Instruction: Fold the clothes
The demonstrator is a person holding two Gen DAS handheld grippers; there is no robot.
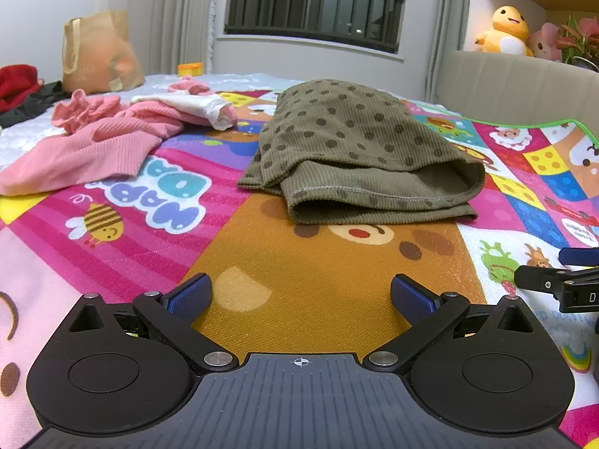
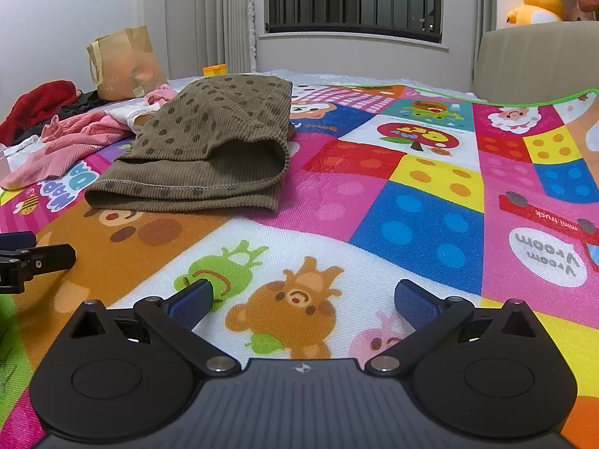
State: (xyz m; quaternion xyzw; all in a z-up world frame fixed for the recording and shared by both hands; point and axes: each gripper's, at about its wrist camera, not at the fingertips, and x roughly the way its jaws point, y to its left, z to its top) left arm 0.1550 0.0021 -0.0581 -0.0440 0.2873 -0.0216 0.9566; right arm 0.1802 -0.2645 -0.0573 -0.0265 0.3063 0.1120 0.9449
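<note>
An olive ribbed garment with dark dots (image 1: 359,149) lies folded on the colourful play mat (image 1: 299,280), its hemmed edge facing me. My left gripper (image 1: 301,297) stands open just above the mat, a short way in front of that hem, nothing between its blue pads. In the right wrist view the same garment (image 2: 209,142) sits ahead to the left. My right gripper (image 2: 303,301) is open over the mat (image 2: 411,217), holding nothing. A crumpled pink ribbed garment (image 1: 93,142) lies left of the olive one, with a white piece (image 1: 202,106) on it.
A brown paper bag (image 1: 99,52) stands at the back left beside red and dark clothes (image 1: 18,82). A beige upholstered headboard (image 1: 516,82) bounds the right side, with plush toys (image 1: 505,31) on a ledge above it. A barred window is straight ahead.
</note>
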